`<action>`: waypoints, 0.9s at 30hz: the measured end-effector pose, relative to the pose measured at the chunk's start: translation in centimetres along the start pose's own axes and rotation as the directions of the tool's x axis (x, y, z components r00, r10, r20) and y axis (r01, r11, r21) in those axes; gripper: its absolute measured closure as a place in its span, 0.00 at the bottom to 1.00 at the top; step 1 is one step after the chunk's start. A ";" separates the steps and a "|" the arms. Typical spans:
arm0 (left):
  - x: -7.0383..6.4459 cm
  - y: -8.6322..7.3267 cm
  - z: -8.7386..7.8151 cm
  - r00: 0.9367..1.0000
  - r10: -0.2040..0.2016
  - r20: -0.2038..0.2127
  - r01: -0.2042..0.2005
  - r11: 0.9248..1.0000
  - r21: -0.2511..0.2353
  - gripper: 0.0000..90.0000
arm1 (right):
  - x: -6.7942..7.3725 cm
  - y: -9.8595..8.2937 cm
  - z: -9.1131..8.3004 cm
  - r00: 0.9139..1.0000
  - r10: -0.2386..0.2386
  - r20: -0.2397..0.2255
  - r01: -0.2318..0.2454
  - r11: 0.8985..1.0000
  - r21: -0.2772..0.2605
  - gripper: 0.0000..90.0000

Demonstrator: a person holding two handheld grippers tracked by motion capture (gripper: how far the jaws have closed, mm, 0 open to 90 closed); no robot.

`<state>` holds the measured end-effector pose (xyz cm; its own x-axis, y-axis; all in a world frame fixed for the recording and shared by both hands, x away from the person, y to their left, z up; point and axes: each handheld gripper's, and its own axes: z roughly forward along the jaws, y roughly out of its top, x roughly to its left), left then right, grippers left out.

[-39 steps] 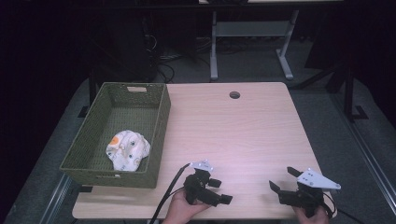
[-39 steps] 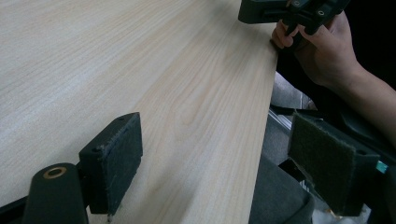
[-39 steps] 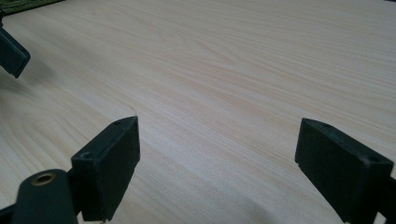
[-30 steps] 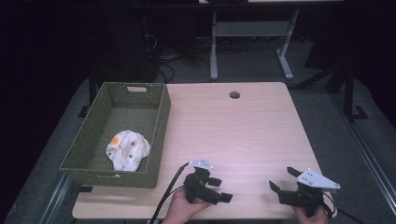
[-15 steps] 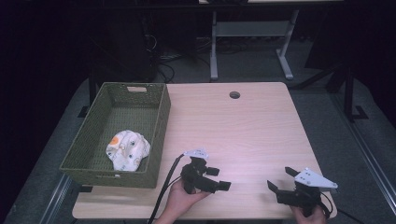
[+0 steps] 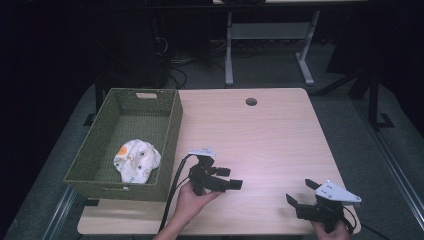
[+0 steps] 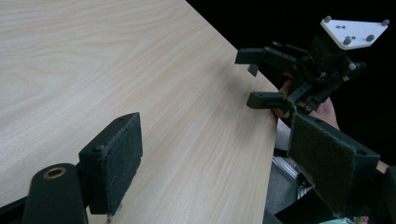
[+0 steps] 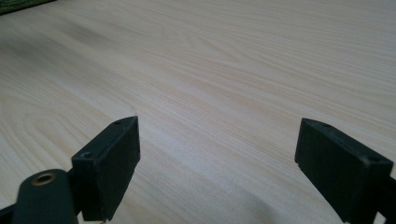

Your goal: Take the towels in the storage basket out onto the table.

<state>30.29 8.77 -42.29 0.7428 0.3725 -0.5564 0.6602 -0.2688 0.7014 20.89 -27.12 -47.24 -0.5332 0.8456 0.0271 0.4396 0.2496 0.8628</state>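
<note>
My left gripper hovers low over the front middle of the light wooden table, held by a hand, jaws open and pointing right with nothing between them. In the left gripper view its two felt pads stand wide apart over bare wood, facing the right gripper. My right gripper sits at the table's front right corner, open and empty, pointing left. The right gripper view has its open jaws above bare tabletop.
A green woven basket stands on the table's left side with a white patterned cloth inside, and its edge peeks into the right gripper view. A cable hole lies near the far edge. Dark floor and a desk frame lie beyond.
My left gripper has moved away from the table's front edge, a little toward the basket. The right gripper has barely shifted. Both stay open.
</note>
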 end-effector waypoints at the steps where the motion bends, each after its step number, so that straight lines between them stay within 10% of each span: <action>1: 0.0 0.1 0.0 1.000 -0.001 0.002 0.001 1.000 -0.005 0.19 | 0.0 0.0 0.0 1.000 -0.001 -0.001 0.001 1.000 -0.001 0.15; 27: -1.1 4.1 -3.8 0.999 0.046 -0.013 -0.046 0.998 -0.030 0.20 | -0.1 0.0 -0.1 1.000 -0.002 -0.002 0.002 1.000 -0.005 0.15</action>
<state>31.74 10.62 -37.17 0.7706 0.3712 -0.5180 0.6216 -0.2586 0.7394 20.90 -27.22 -47.20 -0.5351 0.8444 0.0263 0.4351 0.2488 0.8653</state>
